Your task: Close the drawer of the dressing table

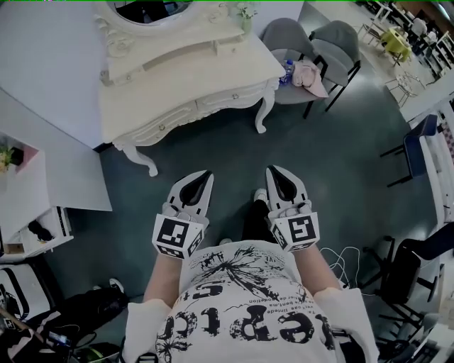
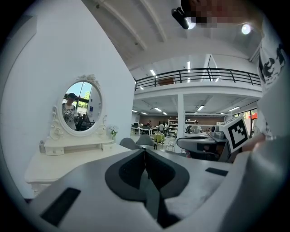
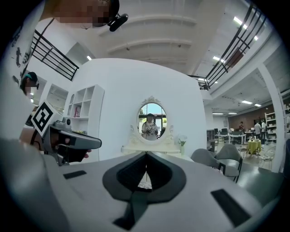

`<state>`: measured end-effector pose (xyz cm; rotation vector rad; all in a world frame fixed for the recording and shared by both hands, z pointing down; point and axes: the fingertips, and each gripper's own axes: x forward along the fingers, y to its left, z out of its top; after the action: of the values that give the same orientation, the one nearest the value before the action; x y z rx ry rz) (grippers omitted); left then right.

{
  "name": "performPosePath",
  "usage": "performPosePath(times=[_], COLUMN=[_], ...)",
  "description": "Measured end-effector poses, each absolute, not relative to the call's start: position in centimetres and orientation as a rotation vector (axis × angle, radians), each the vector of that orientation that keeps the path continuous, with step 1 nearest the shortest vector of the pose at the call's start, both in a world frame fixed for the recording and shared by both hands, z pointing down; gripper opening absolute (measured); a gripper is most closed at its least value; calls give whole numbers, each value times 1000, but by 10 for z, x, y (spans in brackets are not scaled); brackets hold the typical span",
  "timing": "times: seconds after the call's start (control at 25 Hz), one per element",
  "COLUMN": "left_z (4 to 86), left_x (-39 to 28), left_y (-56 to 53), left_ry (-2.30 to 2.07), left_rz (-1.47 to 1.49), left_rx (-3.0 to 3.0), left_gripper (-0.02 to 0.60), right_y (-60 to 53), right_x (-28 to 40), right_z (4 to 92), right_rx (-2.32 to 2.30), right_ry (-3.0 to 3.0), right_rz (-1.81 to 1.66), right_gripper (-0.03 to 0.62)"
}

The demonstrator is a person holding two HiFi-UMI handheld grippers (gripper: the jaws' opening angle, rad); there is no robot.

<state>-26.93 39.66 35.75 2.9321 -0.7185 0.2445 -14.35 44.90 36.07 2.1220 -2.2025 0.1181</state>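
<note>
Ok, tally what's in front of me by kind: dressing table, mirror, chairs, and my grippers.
dressing table: 1
mirror: 1
grey chairs: 2
grippers: 2, the left gripper and the right gripper
Total: 6

A large open hall with a mock bedroom corner: a white partition wall (image 3: 118,104), ornate dressing table (image 1: 177,92) and grey chairs (image 1: 339,39) beneath a railed mezzanine (image 2: 199,86) and strip lights (image 2: 189,66).

Dressing table (image 1: 186,79) smooth cream paint, chairs (image 1: 342,41) grey cloth, floor (image 1: 333,159) matt
</note>
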Motion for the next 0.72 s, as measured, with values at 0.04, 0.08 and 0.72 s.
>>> performPosePath(times=[0.04, 0.08, 0.72], left_z=[359, 360, 337], left_x=[-262, -254, -58], left_y=[386, 376, 208], left_ry=[-740, -761, -968], left_rz=[244, 244, 190], left_rx=[2926, 2918, 2882], left_gripper=[20, 20, 20], right_y=[438, 427, 243], right_x=[-135, -126, 81], right_z=[363, 364, 345], right_rx=[2111, 2101, 1969], right_ry=[-2212, -2223, -2334], right_rz=[120, 124, 89], right_gripper=[17, 17, 17])
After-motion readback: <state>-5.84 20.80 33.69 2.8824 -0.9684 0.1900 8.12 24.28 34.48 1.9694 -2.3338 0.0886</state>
